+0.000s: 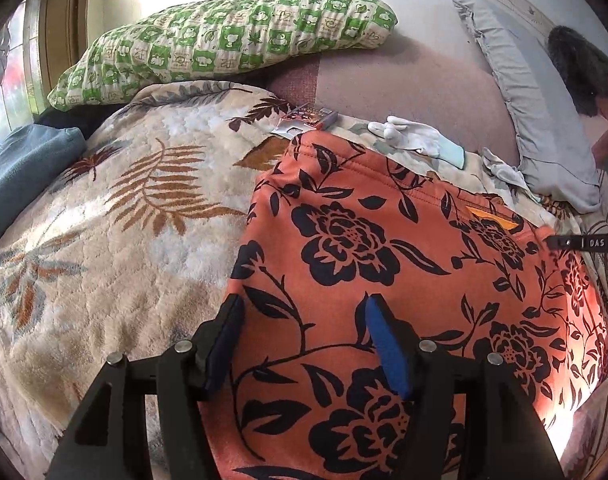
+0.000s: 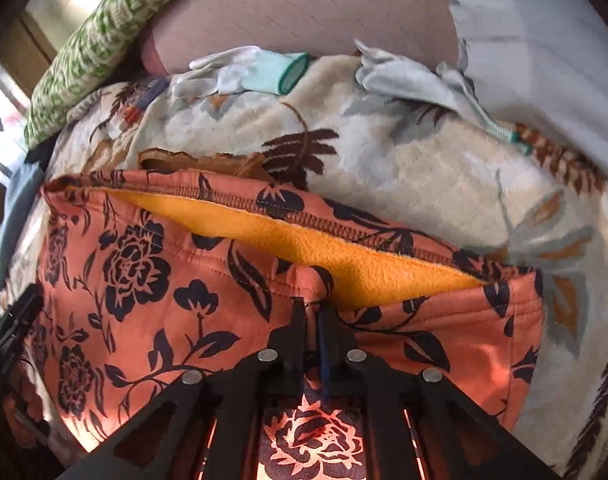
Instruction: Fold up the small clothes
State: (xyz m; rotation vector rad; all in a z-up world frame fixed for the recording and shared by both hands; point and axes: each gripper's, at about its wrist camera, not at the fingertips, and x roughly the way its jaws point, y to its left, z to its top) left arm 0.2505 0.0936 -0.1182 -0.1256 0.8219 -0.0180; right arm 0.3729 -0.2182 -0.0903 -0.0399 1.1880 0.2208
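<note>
An orange garment (image 1: 383,264) with black flowers lies flat on a leaf-patterned blanket (image 1: 116,248). My left gripper (image 1: 304,320) hovers open over its near left part; one finger (image 1: 228,324) is at the cloth's left edge and the blue pad (image 1: 383,344) is over the print, with nothing pinched. In the right wrist view the garment's waistband (image 2: 240,276) gapes and shows a yellow fleece lining (image 2: 311,240). My right gripper (image 2: 311,312) is shut on the front edge of that waistband, where the cloth puckers around the tips.
A green checked pillow (image 1: 224,40) lies at the back, with a mauve sheet (image 1: 403,84) and a grey pillow (image 1: 543,140) at right. White gloves (image 1: 415,136), a small box (image 1: 307,116) and blue cloth (image 1: 24,168) lie nearby. A person's head (image 1: 579,72) shows at right.
</note>
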